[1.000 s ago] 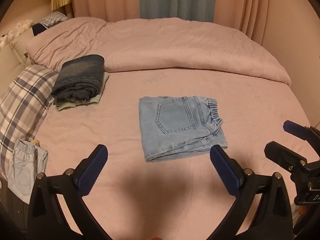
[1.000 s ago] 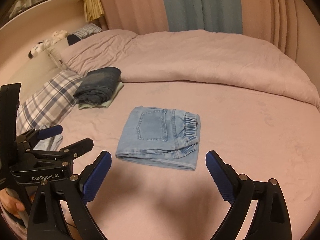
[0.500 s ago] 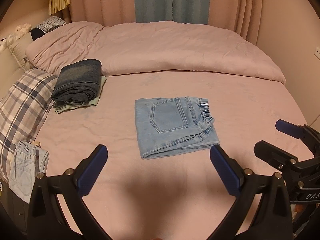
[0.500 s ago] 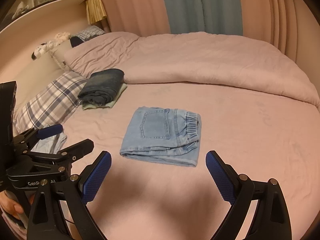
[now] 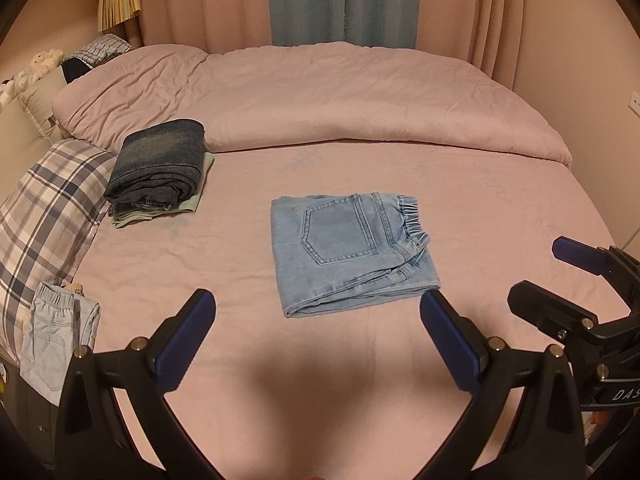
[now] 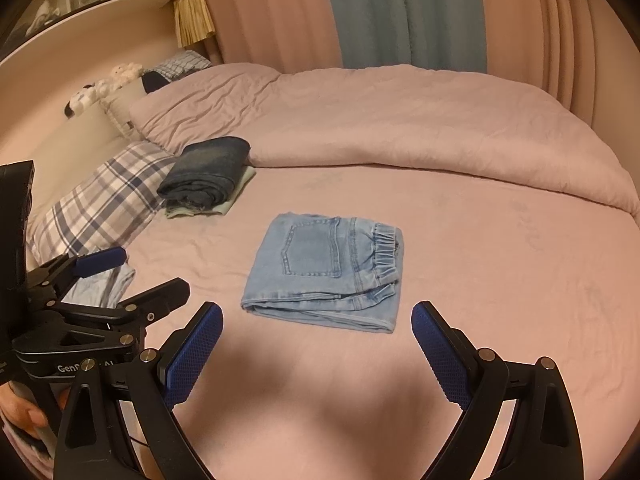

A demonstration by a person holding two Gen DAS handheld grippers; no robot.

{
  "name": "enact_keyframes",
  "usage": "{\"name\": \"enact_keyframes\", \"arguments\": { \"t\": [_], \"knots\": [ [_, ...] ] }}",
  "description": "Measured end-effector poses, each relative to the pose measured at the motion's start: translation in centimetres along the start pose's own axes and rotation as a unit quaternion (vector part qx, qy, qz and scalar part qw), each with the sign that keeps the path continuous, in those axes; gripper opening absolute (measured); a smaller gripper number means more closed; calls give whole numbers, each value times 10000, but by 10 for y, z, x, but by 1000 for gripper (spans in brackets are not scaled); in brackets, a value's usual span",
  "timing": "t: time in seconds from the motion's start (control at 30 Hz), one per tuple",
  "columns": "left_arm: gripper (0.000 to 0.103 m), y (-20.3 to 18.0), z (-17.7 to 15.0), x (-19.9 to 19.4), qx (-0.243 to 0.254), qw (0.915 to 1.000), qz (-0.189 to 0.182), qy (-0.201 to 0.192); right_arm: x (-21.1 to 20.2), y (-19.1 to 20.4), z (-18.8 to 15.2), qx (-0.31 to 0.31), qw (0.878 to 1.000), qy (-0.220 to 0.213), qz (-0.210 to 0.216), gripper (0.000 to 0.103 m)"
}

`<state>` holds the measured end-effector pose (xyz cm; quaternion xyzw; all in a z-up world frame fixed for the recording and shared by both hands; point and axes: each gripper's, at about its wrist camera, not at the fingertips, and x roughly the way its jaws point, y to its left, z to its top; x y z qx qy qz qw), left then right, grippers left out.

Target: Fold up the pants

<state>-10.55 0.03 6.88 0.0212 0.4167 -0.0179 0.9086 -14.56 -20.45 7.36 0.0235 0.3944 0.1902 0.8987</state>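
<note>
Light blue denim pants [image 5: 352,252] [image 6: 326,274] lie folded into a compact rectangle on the pink bed sheet [image 5: 360,360], back pocket up, elastic waistband to the right. My left gripper [image 5: 318,312] hovers open above the sheet just short of the pants, holding nothing. My right gripper [image 6: 316,322] is open too, empty, at the near edge of the pants. Each gripper shows at the side of the other's view: the right gripper [image 5: 556,276] and the left gripper [image 6: 148,276].
A stack of folded dark jeans [image 5: 158,164] on a pale green garment sits at the left by a plaid pillow [image 5: 40,220]. Another light denim piece [image 5: 54,332] lies at the near left edge. A pink duvet [image 5: 320,96] covers the far half.
Both grippers have drawn back and up from the pants, so the folded pants sit a little farther off. The pants have not moved.
</note>
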Motion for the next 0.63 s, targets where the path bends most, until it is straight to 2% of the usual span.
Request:
{"name": "enact_keyframes", "arguments": {
  "t": [0.63],
  "knots": [
    [102,2,1,1,-7,10000,16,7,2,-2,0,-40,10000,38,12,95]
  ]
}}
